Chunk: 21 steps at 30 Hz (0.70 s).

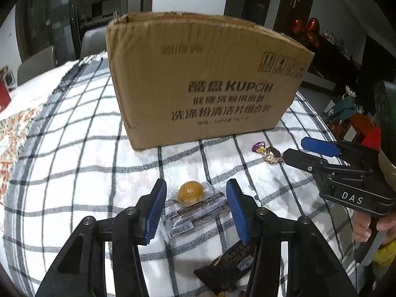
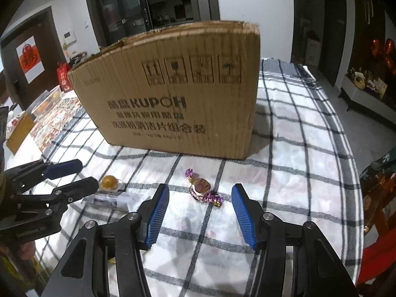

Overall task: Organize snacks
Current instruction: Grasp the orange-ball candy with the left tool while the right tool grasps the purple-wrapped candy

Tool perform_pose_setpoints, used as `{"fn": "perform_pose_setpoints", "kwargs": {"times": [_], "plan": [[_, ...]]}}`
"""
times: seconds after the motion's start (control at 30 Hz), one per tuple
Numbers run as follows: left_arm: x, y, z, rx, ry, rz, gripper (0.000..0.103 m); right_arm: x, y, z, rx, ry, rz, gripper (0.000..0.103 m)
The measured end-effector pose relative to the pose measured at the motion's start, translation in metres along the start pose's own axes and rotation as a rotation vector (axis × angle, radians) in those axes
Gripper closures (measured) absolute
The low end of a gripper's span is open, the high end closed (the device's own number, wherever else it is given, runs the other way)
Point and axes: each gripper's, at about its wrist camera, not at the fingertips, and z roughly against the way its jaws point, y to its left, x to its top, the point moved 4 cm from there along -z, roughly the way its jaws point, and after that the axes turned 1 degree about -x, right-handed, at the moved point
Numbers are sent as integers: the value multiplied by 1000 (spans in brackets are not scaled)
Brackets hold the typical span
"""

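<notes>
In the left wrist view, the left gripper [image 1: 196, 214] is hanging with its jaws wide, empty, straddling a clear packet [image 1: 195, 211] that is lying flat on the checked tablecloth [image 1: 74, 173]. A round yellow jelly [image 1: 191, 191] is sitting on the packet's far end; the packet's long axis is running from near left to far right. A dark wrapper [image 1: 227, 269] is lying nearer, and a cardboard box [image 1: 205, 81] is standing beyond.

In the right wrist view, the right gripper [image 2: 200, 216] is also gaping wide and empty, with a purple twist-wrapped candy [image 2: 203, 186] lying just ahead between its fingers, its twisted ends pointing far left and near right.
</notes>
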Motion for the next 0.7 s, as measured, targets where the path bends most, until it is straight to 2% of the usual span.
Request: {"fn": "perform_pose_setpoints", "kwargs": {"times": [0.4, 0.6, 0.7], "plan": [[-3, 7, -28, -40, 63, 57, 64, 3, -1, -24, 28, 30, -5, 50], [-3, 9, -36, -44, 78, 76, 65, 4, -1, -34, 34, 42, -11, 50], [-3, 10, -37, -41, 79, 75, 65, 3, -1, -39, 42, 57, -11, 58]]}}
